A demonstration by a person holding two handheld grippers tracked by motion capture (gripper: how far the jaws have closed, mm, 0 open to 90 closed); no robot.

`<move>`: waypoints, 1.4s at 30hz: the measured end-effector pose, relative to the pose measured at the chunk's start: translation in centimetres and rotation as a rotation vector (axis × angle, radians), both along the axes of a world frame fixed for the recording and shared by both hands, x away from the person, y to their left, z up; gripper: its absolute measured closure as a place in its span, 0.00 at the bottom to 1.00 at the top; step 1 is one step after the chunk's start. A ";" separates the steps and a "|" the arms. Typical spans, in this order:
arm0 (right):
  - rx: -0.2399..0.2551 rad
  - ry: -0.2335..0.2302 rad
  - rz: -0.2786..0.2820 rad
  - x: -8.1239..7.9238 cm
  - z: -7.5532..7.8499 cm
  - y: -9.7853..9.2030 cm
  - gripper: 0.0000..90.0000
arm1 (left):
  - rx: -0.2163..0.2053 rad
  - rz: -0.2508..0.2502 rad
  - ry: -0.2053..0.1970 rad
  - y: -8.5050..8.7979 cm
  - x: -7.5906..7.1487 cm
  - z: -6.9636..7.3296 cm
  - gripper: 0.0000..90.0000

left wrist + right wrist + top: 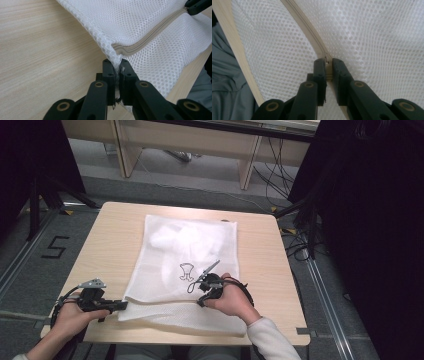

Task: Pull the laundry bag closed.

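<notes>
A white mesh laundry bag (190, 245) lies flat on the wooden table (115, 235), with white cloth bunched inside it. A beige zipper (150, 37) runs along its near side. My left gripper (122, 306) is shut on the bag's near left corner (116, 66), pinching mesh just beside the zipper's end. My right gripper (201, 302) sits farther along the same edge, shut on the zipper (327, 62), with the tape and a small metal part between its jaws. The zipper (304, 20) runs on from there. The right gripper's tip (197, 6) is at the top right of the left gripper view.
A small black outline figure (186, 271) shows on the bag near the right hand. The table's front edge (237, 50) lies close beside the bag, with the person's grey clothing (224, 87) below it. Cables (300, 245) trail on the floor at the right.
</notes>
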State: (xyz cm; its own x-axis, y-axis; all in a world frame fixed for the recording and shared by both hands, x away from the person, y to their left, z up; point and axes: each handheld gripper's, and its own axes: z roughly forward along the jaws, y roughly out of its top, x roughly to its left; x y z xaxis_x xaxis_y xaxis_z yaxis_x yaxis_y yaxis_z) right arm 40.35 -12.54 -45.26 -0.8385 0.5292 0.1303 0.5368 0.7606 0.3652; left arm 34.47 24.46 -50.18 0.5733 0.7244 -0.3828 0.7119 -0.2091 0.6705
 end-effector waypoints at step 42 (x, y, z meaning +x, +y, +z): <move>-0.011 0.004 -0.026 -0.1 -0.2 -2.4 0.92 | 0.008 -0.003 0.000 0.0 0.0 0.0 0.94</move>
